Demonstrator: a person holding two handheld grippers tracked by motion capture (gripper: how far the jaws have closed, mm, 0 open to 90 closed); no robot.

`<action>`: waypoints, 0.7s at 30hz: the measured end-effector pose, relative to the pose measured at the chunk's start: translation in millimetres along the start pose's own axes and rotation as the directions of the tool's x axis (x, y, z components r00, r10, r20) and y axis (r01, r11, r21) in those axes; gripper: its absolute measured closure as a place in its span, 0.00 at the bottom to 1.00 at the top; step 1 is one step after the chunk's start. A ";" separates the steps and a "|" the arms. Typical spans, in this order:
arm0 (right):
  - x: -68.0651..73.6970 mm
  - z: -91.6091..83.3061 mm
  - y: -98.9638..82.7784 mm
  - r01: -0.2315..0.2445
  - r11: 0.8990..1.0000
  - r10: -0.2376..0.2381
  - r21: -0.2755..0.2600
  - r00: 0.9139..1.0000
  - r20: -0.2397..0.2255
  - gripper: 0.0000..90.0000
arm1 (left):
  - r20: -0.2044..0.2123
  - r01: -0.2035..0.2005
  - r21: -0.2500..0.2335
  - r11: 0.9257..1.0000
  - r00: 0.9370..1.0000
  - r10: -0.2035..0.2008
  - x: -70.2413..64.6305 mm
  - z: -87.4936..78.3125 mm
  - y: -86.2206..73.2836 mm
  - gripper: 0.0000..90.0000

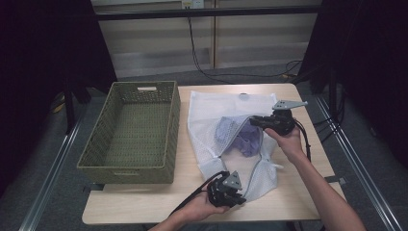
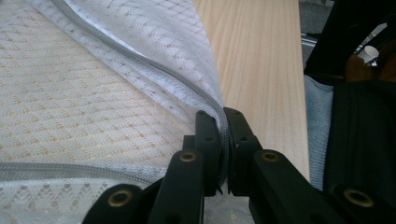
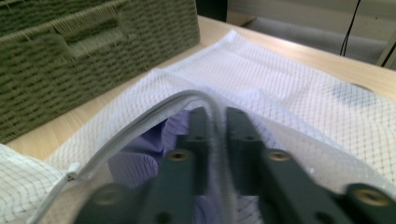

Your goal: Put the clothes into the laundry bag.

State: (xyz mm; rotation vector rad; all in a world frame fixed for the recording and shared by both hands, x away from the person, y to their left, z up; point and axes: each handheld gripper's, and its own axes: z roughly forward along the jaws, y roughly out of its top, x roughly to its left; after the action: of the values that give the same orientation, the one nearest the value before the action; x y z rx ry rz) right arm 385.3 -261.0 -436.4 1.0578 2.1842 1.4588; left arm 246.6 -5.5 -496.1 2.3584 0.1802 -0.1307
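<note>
A white mesh laundry bag (image 1: 216, 120) lay spread across the middle of the pale wooden surface (image 1: 144, 204), reaching from near the far edge to close to the near edge. Its fabric was a fine open net edged with a grey zipper (image 2: 154, 70), and the mouth gaped along that zipper, showing a crumpled lavender garment (image 1: 245, 137) inside. On the left half of the surface stood a rectangular olive woven basket (image 1: 132, 132) with cut-out handles in its short walls, its right wall just beside the bag.

The surface was light wood grain with rounded corners. Grey floor lay around it, metal rails ran along both sides, dark curtains hung left and right, and a black cable trailed down the pale wall behind.

The left claw (image 1: 239, 195) sat low near the near edge, held by a hand (image 1: 199, 207) coming from below; in the left gripper view its jaws were pinched tight on the bag's zippered edge. The right claw (image 1: 254, 120) pointed leftward over the bag's right side, the right hand (image 1: 288, 139) behind it. Its jaws were closed on the upper lip of the bag's opening, mesh draped over them, lifting that lip off the garment.
</note>
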 end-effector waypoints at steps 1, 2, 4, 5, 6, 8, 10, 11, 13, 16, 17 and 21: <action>0.5 -1.9 1.1 0.001 1.000 -0.001 -0.009 1.000 -0.001 0.96 | 0.004 0.001 -0.008 1.000 1.000 -0.001 0.0 0.6 -0.3 0.95; 1.0 -3.8 2.2 -0.002 1.000 0.002 -0.018 1.000 -0.006 0.96 | -0.003 0.002 -0.003 1.000 1.000 -0.002 -0.5 0.3 -0.2 0.95; 2.3 -8.9 5.3 -0.007 0.999 0.006 -0.034 1.000 -0.021 0.97 | 0.004 -0.001 -0.006 1.000 1.000 0.001 0.0 0.5 -0.2 0.95; 2.8 -11.4 6.8 -0.010 0.999 0.008 -0.042 0.999 -0.031 0.98 | 0.006 -0.002 -0.006 1.000 1.000 0.002 0.2 0.5 -0.1 0.95; 4.3 -14.0 8.9 -0.013 0.999 0.011 -0.050 0.999 -0.043 0.98 | 0.006 -0.003 -0.005 1.000 1.000 0.003 0.2 0.5 -0.1 0.95; 7.2 -17.0 12.1 -0.008 0.998 0.005 -0.057 0.998 -0.056 0.98 | 0.006 -0.001 -0.004 1.000 1.000 0.001 0.1 0.5 0.1 0.95; 11.5 -20.4 17.2 0.002 0.998 -0.007 -0.065 0.997 -0.075 0.98 | 0.006 -0.003 -0.002 1.000 1.000 0.003 0.1 0.4 0.2 0.95; 13.8 -21.8 19.4 0.005 0.998 -0.010 -0.069 0.997 -0.079 0.99 | 0.006 -0.003 -0.002 1.000 1.000 0.003 0.2 0.4 0.2 0.95; 18.4 -24.4 23.7 0.015 0.997 -0.022 -0.079 0.996 -0.092 0.99 | 0.018 -0.003 0.006 1.000 1.000 0.003 0.7 -0.4 0.5 0.95; 25.5 -28.9 29.7 0.028 0.995 -0.038 -0.098 0.993 -0.109 0.99 | 0.005 -0.003 -0.002 1.000 1.000 0.004 0.0 0.5 0.2 0.95; 27.3 -30.0 31.1 0.029 0.994 -0.041 -0.102 0.993 -0.112 0.99 | 0.005 -0.003 -0.002 1.000 1.000 0.003 0.0 0.5 0.2 0.95; 38.4 -37.0 38.4 0.049 0.991 -0.066 -0.122 0.989 -0.136 0.99 | 0.004 -0.005 -0.002 1.000 1.000 0.005 -0.1 0.5 0.2 0.95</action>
State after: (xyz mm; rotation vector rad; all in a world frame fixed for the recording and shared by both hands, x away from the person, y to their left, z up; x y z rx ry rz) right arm 352.1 -249.8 -380.8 0.8696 2.1702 1.6591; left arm 246.5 -5.9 -496.3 2.3558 0.1725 -0.1332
